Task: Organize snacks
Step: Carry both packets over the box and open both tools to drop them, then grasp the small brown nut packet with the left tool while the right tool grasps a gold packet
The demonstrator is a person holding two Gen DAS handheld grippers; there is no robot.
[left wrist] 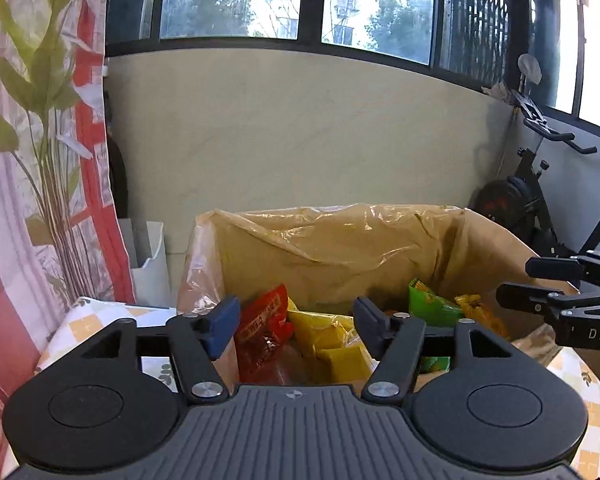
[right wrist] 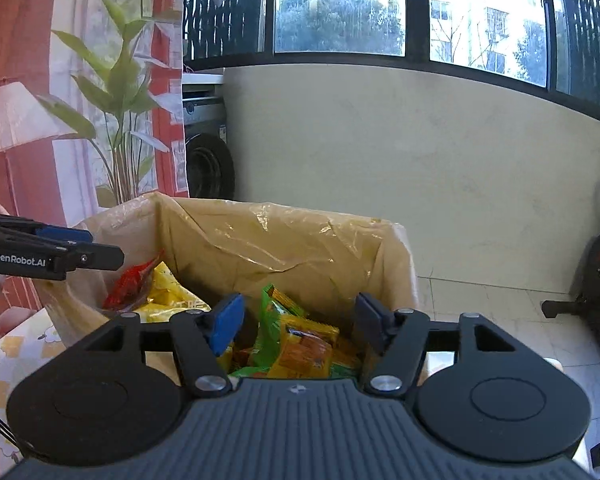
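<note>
Two grippers hang over an open cardboard box (left wrist: 480, 240) lined with clear plastic, which stands at the far edge of a table under a yellow-checked cloth (left wrist: 96, 324). Over the box's left half, the left gripper (left wrist: 296, 320) has its fingers spread with nothing between them; below it lie a red snack packet (left wrist: 264, 332) and, touching it, a yellow packet (left wrist: 332, 344). Over the right half, the right gripper (right wrist: 300, 322) also has its fingers spread and empty above green packets (right wrist: 272, 320) and an orange-yellow packet (right wrist: 308, 348). Every snack in view lies inside the box.
</note>
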